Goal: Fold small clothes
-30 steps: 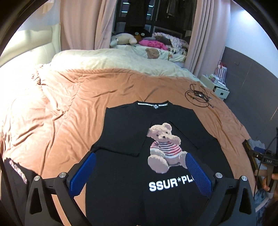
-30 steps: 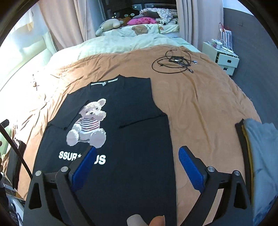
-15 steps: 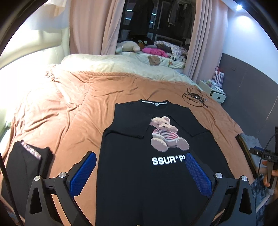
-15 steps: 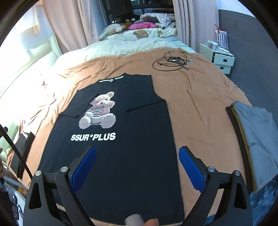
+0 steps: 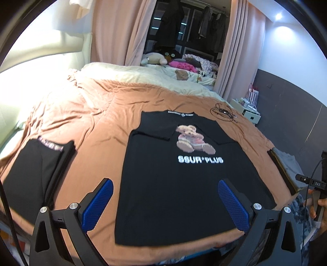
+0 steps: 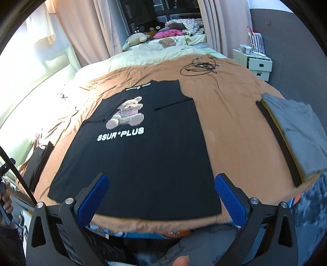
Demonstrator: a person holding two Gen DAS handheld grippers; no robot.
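Orange bed cover (image 5: 98, 126) carries the black T-shirt (image 5: 179, 184), flat with both sleeves folded in, below the left gripper (image 5: 165, 201), released and holding nothing. From the right wrist, the right gripper (image 6: 161, 197) is also released above the shirt hem; folded clothes (image 6: 294, 135) lie well apart.

You get strong daylight from the left of both frames, washing the headboard (image 5: 40, 59) out to white. A ceiling lamp (image 5: 279, 16) flares at the upper right of the left view. The shirt (image 6: 143, 155) reads as flat black with little detail. Its print is smeared in the left view, sharper in the right. Fisheye bends the bed (image 6: 231, 106), and black vignette fills the corners.
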